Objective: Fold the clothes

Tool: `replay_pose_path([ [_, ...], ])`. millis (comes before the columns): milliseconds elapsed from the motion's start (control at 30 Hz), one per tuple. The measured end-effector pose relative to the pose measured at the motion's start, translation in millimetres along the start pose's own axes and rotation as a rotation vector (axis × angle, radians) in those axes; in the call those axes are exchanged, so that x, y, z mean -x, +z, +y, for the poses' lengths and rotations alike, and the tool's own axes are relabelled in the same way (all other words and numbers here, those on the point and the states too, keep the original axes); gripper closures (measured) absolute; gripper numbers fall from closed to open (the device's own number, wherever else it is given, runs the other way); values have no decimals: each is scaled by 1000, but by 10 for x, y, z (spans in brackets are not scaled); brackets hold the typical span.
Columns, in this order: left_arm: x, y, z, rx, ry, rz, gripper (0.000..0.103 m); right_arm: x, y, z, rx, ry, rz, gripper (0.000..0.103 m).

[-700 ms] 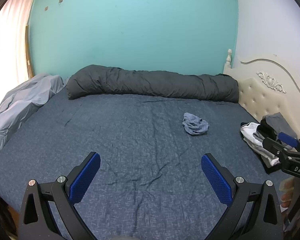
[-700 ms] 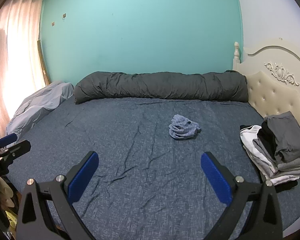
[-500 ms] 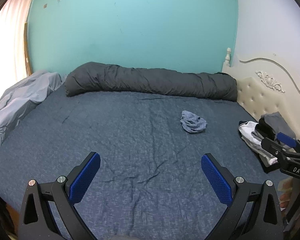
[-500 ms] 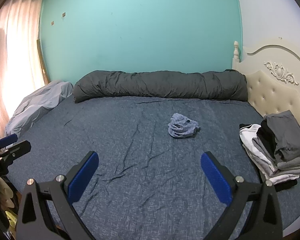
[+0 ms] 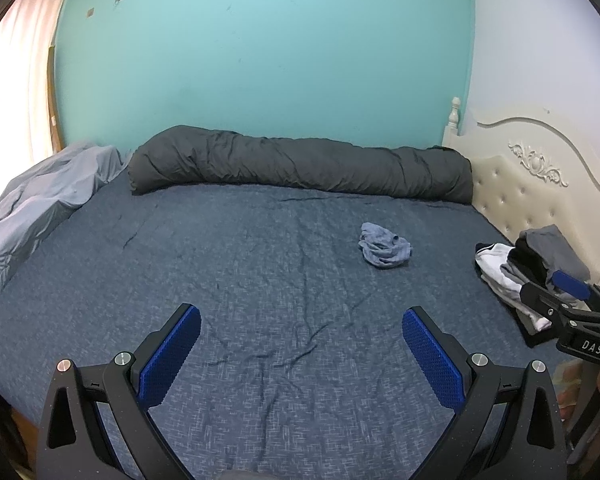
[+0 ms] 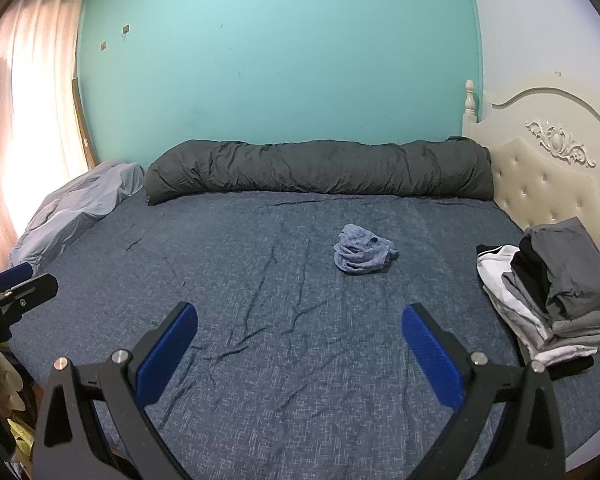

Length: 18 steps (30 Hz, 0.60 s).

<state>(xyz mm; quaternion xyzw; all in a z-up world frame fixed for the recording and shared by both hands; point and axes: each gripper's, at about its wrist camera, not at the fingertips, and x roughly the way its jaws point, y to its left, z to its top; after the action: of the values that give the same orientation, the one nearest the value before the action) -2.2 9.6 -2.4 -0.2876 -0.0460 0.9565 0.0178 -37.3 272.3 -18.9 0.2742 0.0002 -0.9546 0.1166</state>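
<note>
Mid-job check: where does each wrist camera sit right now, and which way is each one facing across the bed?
Left wrist: on the left hand-held gripper, angled down across the bed; own open jaws show, plus the right hand-held gripper at the right edge.
Right wrist: on the right hand-held gripper, facing likewise; own open jaws show, the left one at the left edge.
Shared: crumpled blue garment, folded stack, rolled grey duvet.

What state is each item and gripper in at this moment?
left gripper: open, empty.
right gripper: open, empty.
blue garment: crumpled, unfolded, mid-bed.
clothes stack: folded, piled by the headboard.
grey duvet: rolled along the wall.
bed sheet: spread, lightly creased.
</note>
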Motion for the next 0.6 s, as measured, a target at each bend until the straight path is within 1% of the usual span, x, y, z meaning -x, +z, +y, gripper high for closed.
replay_pose_path([
  [300, 4, -56, -22, -2, -1, -1, 0, 4, 6, -15, -2, -4, 5, 0],
  [600, 49, -30, -21, -9, 2, -7, 0, 18, 26, 8, 6, -2, 1, 0],
])
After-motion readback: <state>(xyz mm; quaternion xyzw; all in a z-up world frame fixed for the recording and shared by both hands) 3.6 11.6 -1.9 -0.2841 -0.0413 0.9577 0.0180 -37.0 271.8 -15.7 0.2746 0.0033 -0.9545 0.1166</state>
